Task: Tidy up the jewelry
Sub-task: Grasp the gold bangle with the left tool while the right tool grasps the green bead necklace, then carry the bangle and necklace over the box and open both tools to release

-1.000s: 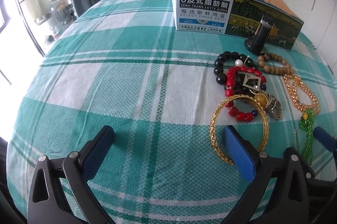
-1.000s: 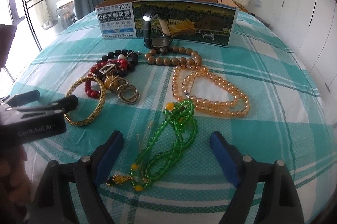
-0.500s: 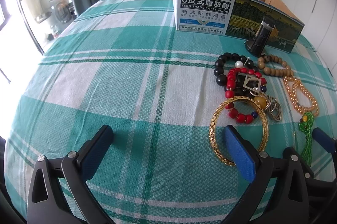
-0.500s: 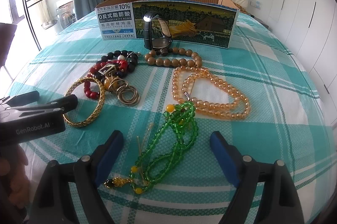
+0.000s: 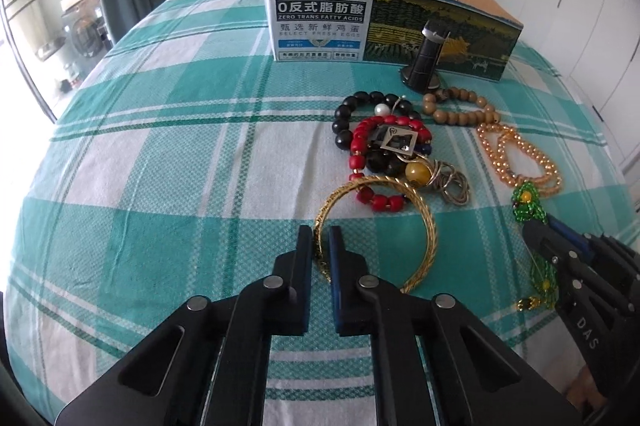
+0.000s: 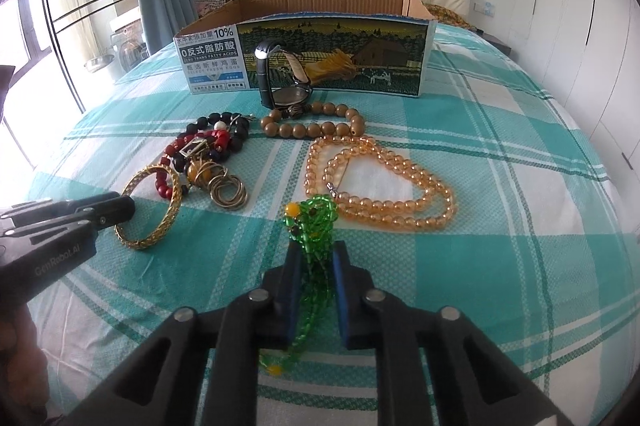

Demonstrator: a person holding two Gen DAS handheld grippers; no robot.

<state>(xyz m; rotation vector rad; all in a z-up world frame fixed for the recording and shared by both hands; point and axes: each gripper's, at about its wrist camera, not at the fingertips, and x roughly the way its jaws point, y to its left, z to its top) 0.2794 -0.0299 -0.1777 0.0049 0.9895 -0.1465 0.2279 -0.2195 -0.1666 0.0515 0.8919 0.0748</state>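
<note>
Both pairs of fingers, spread wide a second ago, have come together on jewelry. The left gripper [image 5: 320, 246] is now clamped on the near-left rim of the gold bangle [image 5: 430, 226], one finger outside the ring and one inside it. The bangle lies flat on the plaid bedspread [image 5: 180, 146], its far edge overlapping the red bead bracelet [image 5: 362, 146]. The right gripper [image 6: 316, 266] is closing on the green bead necklace [image 6: 314, 222]; the bunched strands run between its fingers, and the tail with yellow beads trails back beneath them toward the camera.

Just beyond the green necklace lies the amber bead necklace [image 6: 380, 186] in a loose loop. Further out is the brown wooden bead bracelet [image 6: 316, 128], and beside it a tangle of the black bead bracelet [image 6: 224, 124], a square pendant and metal rings [image 6: 230, 192]. A black-strapped wristwatch [image 6: 280, 78] stands against the front wall of the open cardboard egg box [image 6: 340, 54].

The box sits straight ahead of both grippers, past all the remaining pieces. The left hand is nearer its left end, the right nearer its middle. Each held piece probably has to be raised clear of the pile before it is carried over the front wall; the red bracelet under the bangle's far edge may drag along with it.
</note>
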